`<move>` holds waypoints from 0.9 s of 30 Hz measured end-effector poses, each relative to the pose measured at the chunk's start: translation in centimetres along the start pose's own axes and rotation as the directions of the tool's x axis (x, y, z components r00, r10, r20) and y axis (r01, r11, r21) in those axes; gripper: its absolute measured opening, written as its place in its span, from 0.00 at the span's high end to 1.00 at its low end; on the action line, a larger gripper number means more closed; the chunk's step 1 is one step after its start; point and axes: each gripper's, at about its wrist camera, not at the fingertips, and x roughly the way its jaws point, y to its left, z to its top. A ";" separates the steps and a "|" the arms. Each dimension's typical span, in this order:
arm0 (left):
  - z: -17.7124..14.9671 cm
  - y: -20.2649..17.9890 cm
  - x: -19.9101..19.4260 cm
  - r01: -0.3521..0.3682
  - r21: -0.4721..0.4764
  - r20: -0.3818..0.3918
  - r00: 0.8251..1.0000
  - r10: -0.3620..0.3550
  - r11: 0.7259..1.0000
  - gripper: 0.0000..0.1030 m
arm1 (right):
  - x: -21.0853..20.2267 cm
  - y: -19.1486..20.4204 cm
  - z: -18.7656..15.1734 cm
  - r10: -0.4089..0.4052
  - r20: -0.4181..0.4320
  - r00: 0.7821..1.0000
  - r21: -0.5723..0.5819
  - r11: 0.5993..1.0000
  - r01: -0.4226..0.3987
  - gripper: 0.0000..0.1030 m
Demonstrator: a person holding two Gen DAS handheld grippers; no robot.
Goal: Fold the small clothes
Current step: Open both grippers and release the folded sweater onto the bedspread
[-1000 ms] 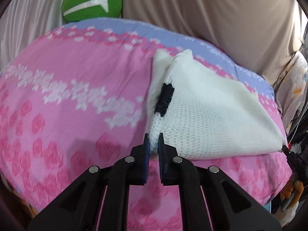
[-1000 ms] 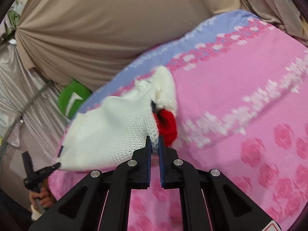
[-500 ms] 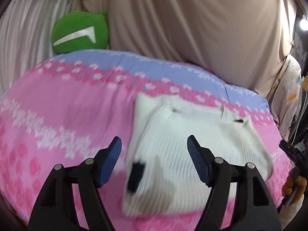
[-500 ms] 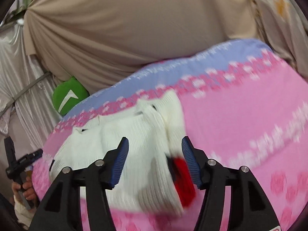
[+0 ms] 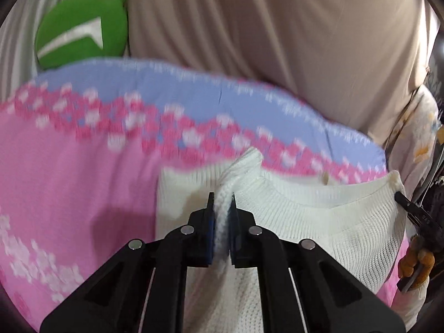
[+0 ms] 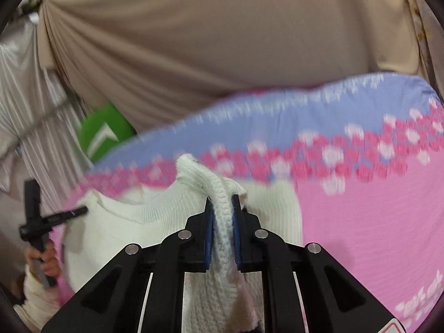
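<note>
On the bed [image 5: 69, 194], a white sweater [image 5: 319, 222] lies near the far edge. Left gripper [image 5: 222, 208] pinches one knit fold; right gripper [image 6: 222, 208] is closing on another, its pads already pressing the fold. Loose stitches could slip free, or uneven pulling could skew the fold. Behind, a green cushion [image 5: 80, 33] carries a white mark; no readable writing.

One white sweater [image 5: 319, 222]; one green cushion [image 5: 80, 36]; two tongs [image 5: 222, 202].
</note>
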 end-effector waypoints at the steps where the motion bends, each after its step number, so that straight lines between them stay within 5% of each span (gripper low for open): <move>1: 0.9 -0.2 -0.1 -0.029 0.010 0.035 0.999 0.029 1.000 0.93 | 0.2 -0.2 0.6 -0.026 0.020 0.999 -0.006 1.000 0.026 0.91; 4: 1.8 0.4 2.7 -0.075 0.003 0.017 0.997 0.075 0.997 0.93 | 4.5 -2.1 0.5 -0.130 -0.058 0.990 0.010 0.991 0.131 0.91; 6: 0.5 1.4 6.9 -0.103 -0.008 -0.087 0.991 0.102 0.995 0.93 | 9.3 -3.9 -1.8 -0.215 -0.206 0.954 -0.006 0.976 0.219 0.91; 8: -0.9 2.2 9.7 -0.125 -0.001 -0.134 0.983 0.124 0.992 0.92 | 9.2 -4.0 -1.6 -0.197 -0.200 0.960 0.014 0.979 0.203 0.90; 11: -0.1 1.2 7.4 -0.156 0.018 -0.059 0.986 0.157 0.988 0.85 | 7.1 -2.5 -0.4 -0.228 -0.148 0.962 -0.003 0.973 0.230 0.86; 12: 0.1 0.8 6.0 -0.218 0.030 -0.021 0.976 0.218 0.976 0.80 | 5.7 -1.5 -0.1 -0.274 -0.101 0.956 -0.001 0.961 0.276 0.84; 13: 0.2 0.5 4.8 -0.254 0.032 0.006 0.967 0.254 0.967 0.64 | 4.6 -0.6 -0.2 -0.277 -0.064 0.959 -0.002 0.961 0.277 0.80; 15: -0.3 -0.7 1.1 -0.219 0.032 0.081 0.973 0.216 0.975 0.53 | 1.8 2.7 -0.7 -0.196 0.005 0.981 -0.025 0.980 0.196 0.80; 18: -2.3 -3.9 -2.9 -0.127 0.089 0.123 0.986 0.116 0.988 0.48 | 0.9 8.4 -3.6 -0.007 -0.058 0.998 -0.112 0.994 0.000 0.80; 22: -7.0 -9.2 -1.8 0.013 0.204 -0.020 1.000 -0.009 0.979 0.42 | 4.0 14.4 -10.2 0.183 -0.291 0.939 -0.157 0.959 -0.236 0.80; 24: -9.5 -9.7 0.0 0.007 0.234 -0.092 0.996 0.015 0.972 0.42 | 5.0 14.4 -12.7 0.143 -0.340 0.929 -0.169 0.963 -0.210 0.83; 27: -11.7 -7.0 0.0 -0.056 0.210 -0.125 0.989 0.084 0.976 0.44 | 3.3 9.8 -13.7 0.046 -0.315 0.948 -0.098 0.992 -0.080 0.92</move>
